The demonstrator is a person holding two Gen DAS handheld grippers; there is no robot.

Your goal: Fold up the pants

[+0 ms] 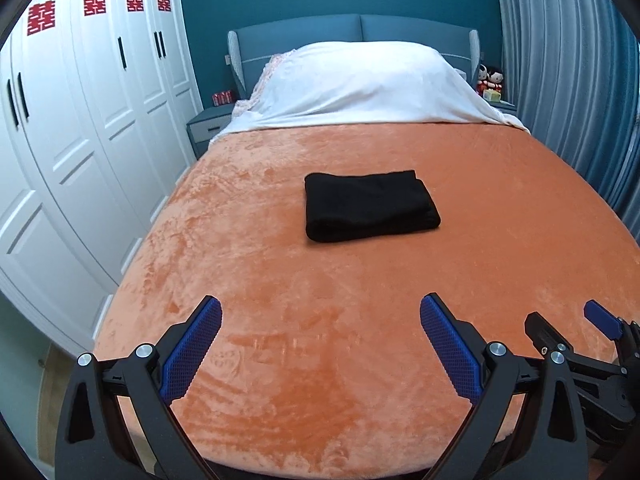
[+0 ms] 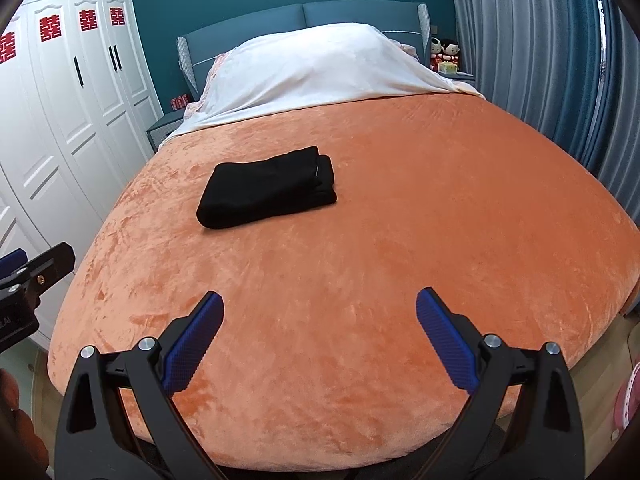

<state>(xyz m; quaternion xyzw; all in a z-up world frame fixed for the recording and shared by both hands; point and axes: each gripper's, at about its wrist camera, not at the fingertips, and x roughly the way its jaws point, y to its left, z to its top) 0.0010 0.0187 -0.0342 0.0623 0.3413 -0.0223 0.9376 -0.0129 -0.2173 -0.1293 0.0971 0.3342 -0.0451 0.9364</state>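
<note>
Black pants (image 1: 368,206) lie folded into a compact rectangle in the middle of the orange bed cover (image 1: 280,300). From the right wrist the pants (image 2: 268,194) appear left of centre, their stacked layers showing at the right end. My left gripper (image 1: 320,320) hangs open over the near part of the bed, well short of the pants, nothing between its blue pads. My right gripper (image 2: 320,312) is open too and holds nothing. It also shows at the right edge of the left wrist view as the right gripper (image 1: 568,328). The left gripper (image 2: 32,268) peeks in at the far left.
A white sheet covers the pillows (image 1: 360,80) at the blue headboard. White wardrobe doors (image 1: 80,120) run along the left of the bed. Grey-blue curtains (image 2: 540,60) hang on the right. Nightstands flank the headboard, one bearing two dolls (image 2: 444,54).
</note>
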